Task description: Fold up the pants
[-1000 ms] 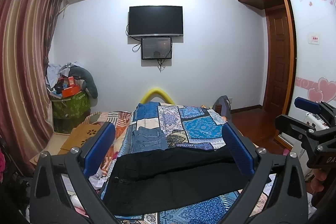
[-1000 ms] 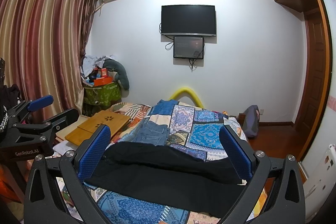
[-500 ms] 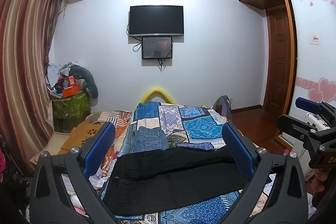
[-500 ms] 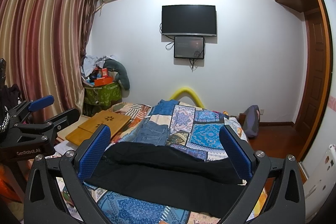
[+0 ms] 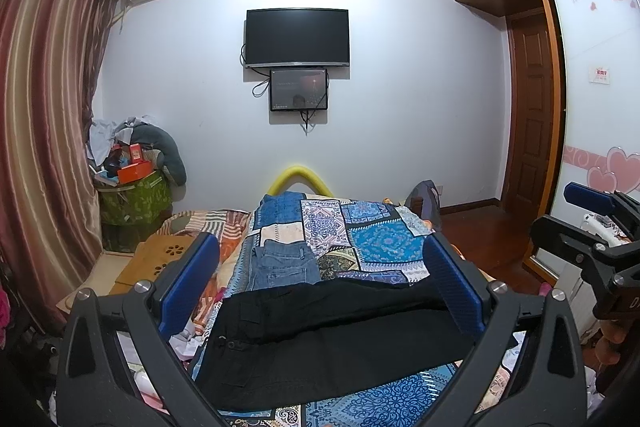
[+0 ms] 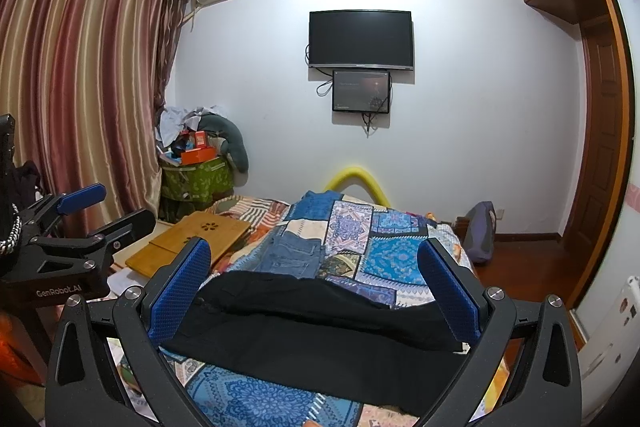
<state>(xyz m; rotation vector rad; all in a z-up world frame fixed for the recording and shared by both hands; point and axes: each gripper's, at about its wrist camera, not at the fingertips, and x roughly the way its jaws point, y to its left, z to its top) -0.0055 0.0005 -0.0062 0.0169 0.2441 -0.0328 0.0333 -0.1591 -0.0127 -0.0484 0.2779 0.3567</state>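
Above the bed (image 5: 360, 239), left wrist view: left tool (image 5: 320, 287) spread wide, pinching nothing; black pants (image 5: 320, 339) flat across the near end of the quilt, jeans (image 5: 280, 263) just beyond them (right tool (image 5: 592, 227) at far right, state impossible to tell).

Above the bed (image 6: 392, 247), right wrist view: right tool (image 6: 316, 291) spread, empty; pants (image 6: 320, 335) beneath and between its fingers.

I see the pants (image 5: 332, 339) lying across the bed (image 5: 372, 239) at lower centre, jeans (image 5: 282, 263) just behind them. Upper centre, a television (image 5: 297, 37) hangs above a small screen (image 5: 298, 89).
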